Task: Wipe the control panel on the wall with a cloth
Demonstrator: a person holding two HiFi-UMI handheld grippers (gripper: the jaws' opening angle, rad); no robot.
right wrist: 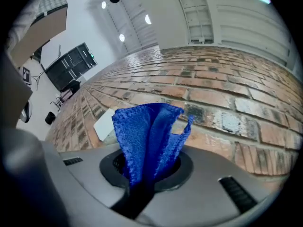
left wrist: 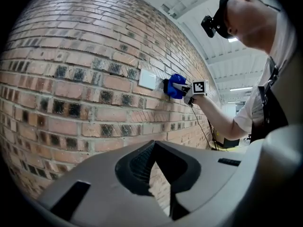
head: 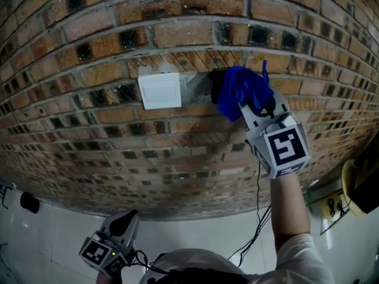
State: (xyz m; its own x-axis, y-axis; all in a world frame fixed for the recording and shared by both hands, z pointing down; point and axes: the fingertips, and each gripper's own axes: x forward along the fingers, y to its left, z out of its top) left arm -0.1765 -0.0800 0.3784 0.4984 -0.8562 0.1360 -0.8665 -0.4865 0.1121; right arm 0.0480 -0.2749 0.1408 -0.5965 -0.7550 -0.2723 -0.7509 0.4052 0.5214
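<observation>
A white control panel (head: 160, 91) is set flat in the brick wall (head: 89, 123); it also shows in the left gripper view (left wrist: 147, 79) and the right gripper view (right wrist: 105, 123). Just right of it sits a small black fitting (head: 215, 83). My right gripper (head: 246, 102) is raised to the wall, shut on a bunched blue cloth (head: 240, 87) (right wrist: 149, 131). The cloth presses against the black fitting, right of the white panel and apart from it. My left gripper (head: 126, 219) (left wrist: 158, 174) hangs low near the wall's base, shut and holding nothing.
A black cable (head: 259, 218) hangs from the right gripper along the person's arm. A yellow object (head: 350, 188) and a white plate (head: 331, 209) lie at the lower right. A dark object (head: 28, 202) sits at the lower left on the pale floor.
</observation>
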